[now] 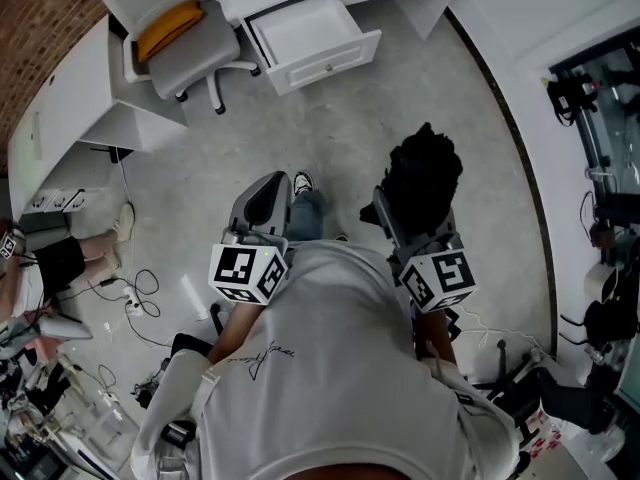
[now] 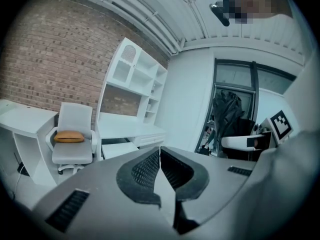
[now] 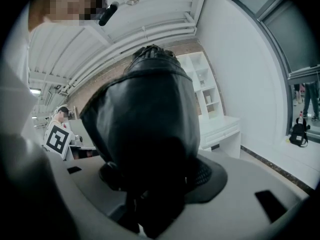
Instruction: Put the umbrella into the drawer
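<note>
Umbrella (image 1: pixel 424 175), one, clamped in right hand-held gripper (image 1: pixel 398 220); left hand-held gripper (image 2: pixel 160 151) closed, empty.

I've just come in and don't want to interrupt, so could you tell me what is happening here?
A person holds a gripper in each hand. The right gripper is shut on a folded black umbrella. The left gripper is shut and empty. The drawer stands open across the floor, with the umbrella not yet in it.

Brick wall (image 2: pixel 50 49), white desks (image 1: pixel 60 108), grey floor (image 1: pixel 420 98).
</note>
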Demonstrator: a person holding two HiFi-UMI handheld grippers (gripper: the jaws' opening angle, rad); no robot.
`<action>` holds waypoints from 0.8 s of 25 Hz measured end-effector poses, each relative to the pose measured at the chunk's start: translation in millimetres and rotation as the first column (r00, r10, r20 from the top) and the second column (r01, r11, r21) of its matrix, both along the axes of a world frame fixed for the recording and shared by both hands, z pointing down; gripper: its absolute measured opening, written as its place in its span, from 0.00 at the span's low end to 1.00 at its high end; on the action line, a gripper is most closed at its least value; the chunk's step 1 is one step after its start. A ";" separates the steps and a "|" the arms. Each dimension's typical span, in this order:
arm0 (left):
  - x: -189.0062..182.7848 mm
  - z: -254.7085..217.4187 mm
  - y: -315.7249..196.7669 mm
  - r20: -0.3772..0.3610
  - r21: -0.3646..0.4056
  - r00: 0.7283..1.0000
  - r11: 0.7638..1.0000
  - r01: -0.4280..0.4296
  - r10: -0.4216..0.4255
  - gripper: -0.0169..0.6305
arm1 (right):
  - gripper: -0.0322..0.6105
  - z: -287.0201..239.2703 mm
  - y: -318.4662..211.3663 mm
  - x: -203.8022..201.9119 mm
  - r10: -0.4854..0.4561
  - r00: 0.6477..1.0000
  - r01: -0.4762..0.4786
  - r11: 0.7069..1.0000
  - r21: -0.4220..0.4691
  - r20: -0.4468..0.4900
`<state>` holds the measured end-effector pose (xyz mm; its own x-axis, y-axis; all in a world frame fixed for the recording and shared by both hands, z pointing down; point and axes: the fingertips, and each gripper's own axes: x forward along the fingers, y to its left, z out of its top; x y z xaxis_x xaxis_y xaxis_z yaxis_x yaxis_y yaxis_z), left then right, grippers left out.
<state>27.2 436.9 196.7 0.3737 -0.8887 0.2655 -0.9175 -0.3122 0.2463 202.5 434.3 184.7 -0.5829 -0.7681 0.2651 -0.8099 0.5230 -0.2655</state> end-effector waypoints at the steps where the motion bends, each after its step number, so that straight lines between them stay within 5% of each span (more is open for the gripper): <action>1: -2.9 -2.7 -9.6 -0.002 0.003 1.000 1.000 -0.006 0.006 0.05 | 0.44 -2.1 -8.1 -3.2 0.004 1.000 -0.004 1.000 0.002 -0.002; 20: -70.6 -16.2 -175.5 -0.019 0.026 0.991 0.991 -0.135 0.135 0.05 | 0.44 -13.7 -154.9 -87.9 0.032 0.999 -0.031 0.999 0.005 -0.019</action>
<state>-43.4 261.4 180.5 0.4958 -0.8359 0.2354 -0.8614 -0.4388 0.2560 114.6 279.4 171.0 -0.5534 -0.7873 0.2720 -0.8308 0.4984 -0.2478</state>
